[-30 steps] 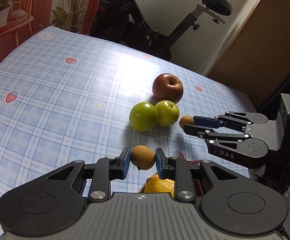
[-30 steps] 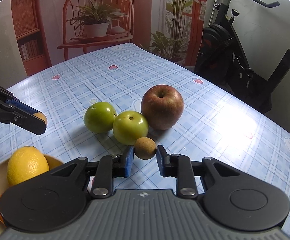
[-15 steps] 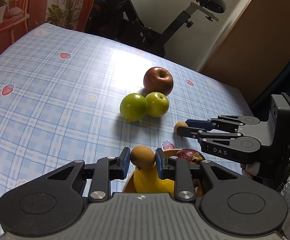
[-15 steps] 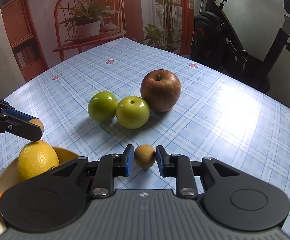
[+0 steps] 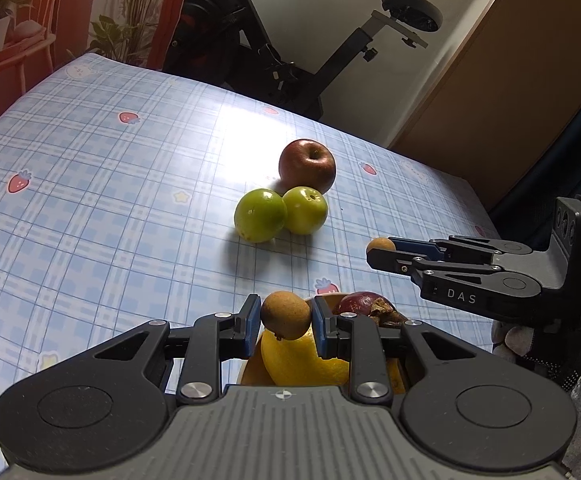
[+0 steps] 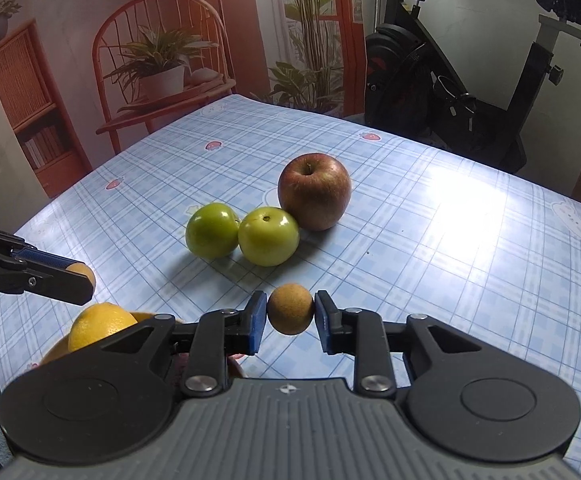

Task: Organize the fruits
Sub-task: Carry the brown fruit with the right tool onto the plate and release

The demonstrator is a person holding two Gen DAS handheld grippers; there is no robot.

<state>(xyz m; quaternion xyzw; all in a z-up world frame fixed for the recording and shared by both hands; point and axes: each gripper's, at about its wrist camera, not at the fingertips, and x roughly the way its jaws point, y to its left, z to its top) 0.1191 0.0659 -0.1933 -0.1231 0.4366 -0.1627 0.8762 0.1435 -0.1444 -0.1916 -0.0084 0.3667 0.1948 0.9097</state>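
My left gripper [image 5: 284, 320] is shut on a small brown round fruit [image 5: 286, 315], held just above a bowl [image 5: 252, 372] that contains a lemon [image 5: 302, 364] and a dark purple fruit [image 5: 364, 305]. My right gripper [image 6: 288, 316] is shut on a second small brown fruit [image 6: 291, 309], lifted off the blue checked tablecloth [image 6: 450, 248]; it also shows at the right of the left wrist view [image 5: 380, 246]. Beyond both grippers a red apple [image 6: 314, 191] and two green apples [image 6: 212, 230] [image 6: 268, 235] lie together on the cloth.
The bowl's rim [image 6: 56, 354] sits at the table's near edge, below and left of my right gripper. An exercise bike [image 6: 470, 92] stands past the far edge, and a rattan chair with a potted plant [image 6: 162, 76] at the far left corner.
My right gripper lifted its brown fruit off the cloth, drew back from the green apples toward the bowl, and rolled. My left gripper stayed over the bowl with its fruit.
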